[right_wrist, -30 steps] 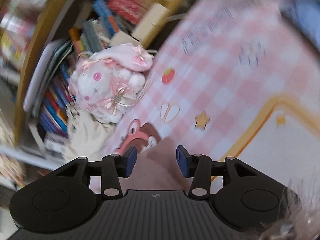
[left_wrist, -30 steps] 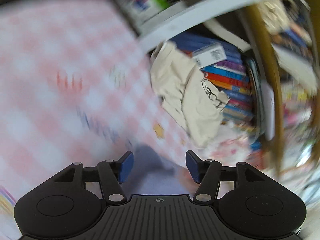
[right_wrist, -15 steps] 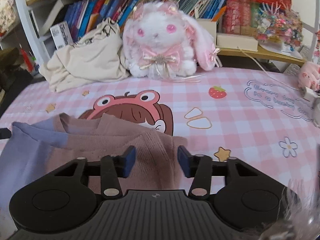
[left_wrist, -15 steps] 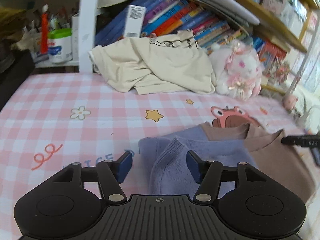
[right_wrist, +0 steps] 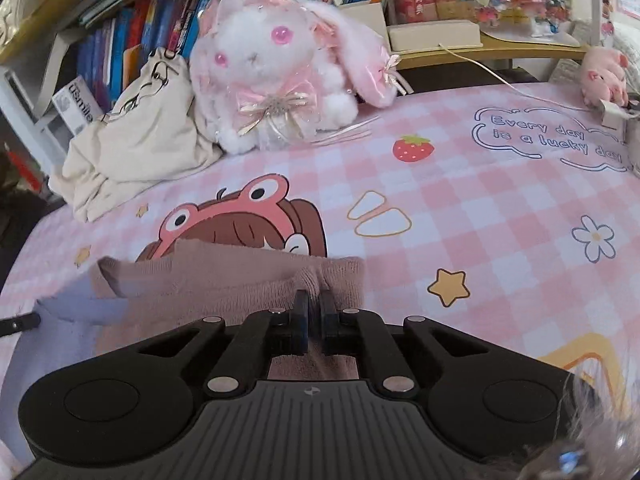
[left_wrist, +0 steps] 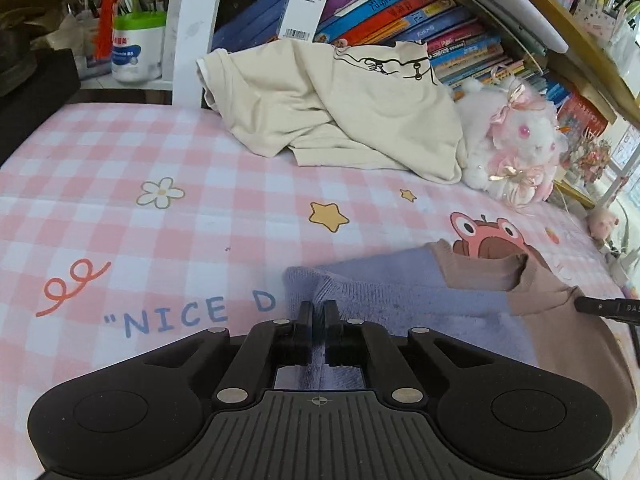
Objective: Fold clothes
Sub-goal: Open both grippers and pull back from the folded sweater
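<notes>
A knit sweater, lilac on one half (left_wrist: 404, 300) and dusty pink-brown on the other (right_wrist: 224, 288), lies on the pink checked cloth. My left gripper (left_wrist: 319, 312) is shut on the lilac shoulder edge, which bunches between the fingers. My right gripper (right_wrist: 314, 304) is shut on the pink-brown shoulder edge. The collar (left_wrist: 480, 268) sits between the two grips. A crumpled cream T-shirt (left_wrist: 340, 112) lies at the back against the books; it also shows in the right wrist view (right_wrist: 136, 148).
A white plush rabbit (right_wrist: 280, 68) sits at the back beside the cream T-shirt. Bookshelves (left_wrist: 400, 12) stand behind. A white cable (right_wrist: 500, 76) and a small pink plush (right_wrist: 604, 72) lie at the far right. A green-lidded tub (left_wrist: 138, 48) stands at the back left.
Both grippers swung level over the sweater, then closed from open onto its shoulder edges. The fabric now puckers between each pair of fingers.
</notes>
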A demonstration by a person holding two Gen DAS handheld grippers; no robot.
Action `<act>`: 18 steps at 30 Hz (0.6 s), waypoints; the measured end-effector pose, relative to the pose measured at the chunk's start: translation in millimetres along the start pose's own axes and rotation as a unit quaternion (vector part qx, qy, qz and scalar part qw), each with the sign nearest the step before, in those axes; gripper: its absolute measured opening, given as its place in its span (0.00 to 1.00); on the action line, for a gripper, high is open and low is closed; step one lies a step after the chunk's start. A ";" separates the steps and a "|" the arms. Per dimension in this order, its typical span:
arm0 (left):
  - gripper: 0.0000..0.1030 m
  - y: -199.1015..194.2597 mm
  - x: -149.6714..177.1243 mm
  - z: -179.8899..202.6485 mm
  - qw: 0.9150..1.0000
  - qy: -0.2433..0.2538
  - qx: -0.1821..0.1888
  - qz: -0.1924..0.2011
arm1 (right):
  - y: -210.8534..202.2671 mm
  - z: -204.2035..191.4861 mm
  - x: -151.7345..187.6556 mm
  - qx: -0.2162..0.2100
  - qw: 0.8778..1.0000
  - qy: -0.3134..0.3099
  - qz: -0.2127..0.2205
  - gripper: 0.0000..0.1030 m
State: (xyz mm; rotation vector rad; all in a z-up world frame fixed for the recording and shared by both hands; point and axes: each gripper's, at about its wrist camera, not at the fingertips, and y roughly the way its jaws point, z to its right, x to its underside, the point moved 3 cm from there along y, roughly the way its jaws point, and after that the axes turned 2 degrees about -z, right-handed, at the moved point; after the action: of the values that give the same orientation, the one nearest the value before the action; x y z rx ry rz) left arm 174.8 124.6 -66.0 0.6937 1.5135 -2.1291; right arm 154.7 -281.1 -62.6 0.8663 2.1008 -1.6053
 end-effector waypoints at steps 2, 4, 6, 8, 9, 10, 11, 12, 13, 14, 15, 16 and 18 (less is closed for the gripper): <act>0.10 -0.1 0.9 -0.6 1.000 -0.001 0.002 0.002 | 0.1 -2.1 0.1 0.001 1.000 -0.002 -0.001 0.06; 0.16 -5.5 -0.6 -2.8 1.000 -0.019 0.014 0.002 | -4.3 -2.4 -0.5 0.000 1.000 -0.010 -0.001 0.13; 0.37 -17.4 -2.2 -3.3 0.999 -0.039 0.020 0.016 | -14.4 -2.7 -1.2 0.000 1.000 -0.015 0.010 0.28; 0.46 -33.5 -1.6 -0.5 0.998 -0.045 0.020 0.040 | -27.6 -3.7 0.6 0.003 0.999 -0.022 0.027 0.41; 0.48 -41.4 0.0 2.4 0.998 -0.042 0.016 0.050 | -33.8 -4.1 1.8 0.004 0.999 -0.026 0.033 0.41; 0.48 -48.6 2.4 5.7 0.998 -0.036 0.012 0.056 | -39.5 -4.7 4.1 0.006 0.999 -0.030 0.033 0.42; 0.49 -54.6 5.5 9.3 0.998 -0.032 0.008 0.056 | -45.1 -5.5 7.5 0.010 0.999 -0.035 0.032 0.47; 0.53 -59.4 9.2 12.6 0.998 -0.029 0.003 0.055 | -50.1 -6.5 11.7 0.016 0.999 -0.041 0.031 0.49; 0.56 -64.1 12.8 15.8 0.998 -0.026 -0.002 0.054 | -55.5 -8.0 16.6 0.024 0.998 -0.049 0.030 0.51; 0.63 -69.1 17.5 19.9 0.998 -0.022 -0.009 0.053 | -61.0 -9.7 21.9 0.031 0.997 -0.058 0.030 0.55; 0.67 -73.8 22.4 24.2 0.998 -0.018 -0.019 0.052 | -66.6 -11.6 27.9 0.040 0.996 -0.066 0.032 0.58; 0.68 -78.4 28.0 28.7 0.998 -0.013 -0.029 0.051 | -72.2 -13.5 34.0 0.048 0.995 -0.075 0.033 0.63; 0.70 -87.1 39.9 37.8 0.998 -0.004 -0.043 0.047 | -83.9 -17.5 46.9 0.060 0.994 -0.088 0.036 0.68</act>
State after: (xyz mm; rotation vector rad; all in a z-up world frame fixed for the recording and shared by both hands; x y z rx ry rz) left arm 85.1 113.1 -16.7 0.7110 1.5287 -1.9835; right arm 65.8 -266.7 -24.7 0.7983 1.8488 -1.7179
